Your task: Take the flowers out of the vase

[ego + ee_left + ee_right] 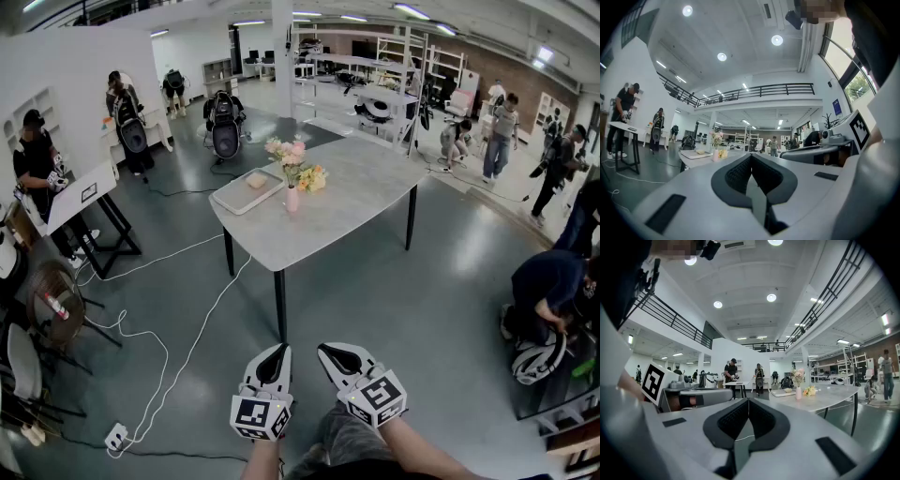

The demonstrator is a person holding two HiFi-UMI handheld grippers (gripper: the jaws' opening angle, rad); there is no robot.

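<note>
Plainly nothing is in hand yet: the left gripper (282, 350) and the right gripper (322, 350) hang side by side with their jaws pressed together on nothing, each pair of pads meeting tip to tip in its own view. The flowers (291, 152) stand well ahead of both, in a slim pale pink vase (292, 198) on the grey table (375, 187). They sit a little left of the left gripper's line and a little right of the right gripper's. A flat tray (248, 190) lies just beside the vase, and a yellow-orange cluster (314, 178) sits on its other side; whether that cluster is in the vase or on the table I cannot tell. The blooms look light and soft, easily crushed, and the stems are probably thin and bendable, so the better hold is likely low on the stems, just above the vase mouth, not on the heads. The vase looks narrow, light and easy to tip, perhaps breakable, so one gripper should probably steady its body while the other draws the stems straight up.
</note>
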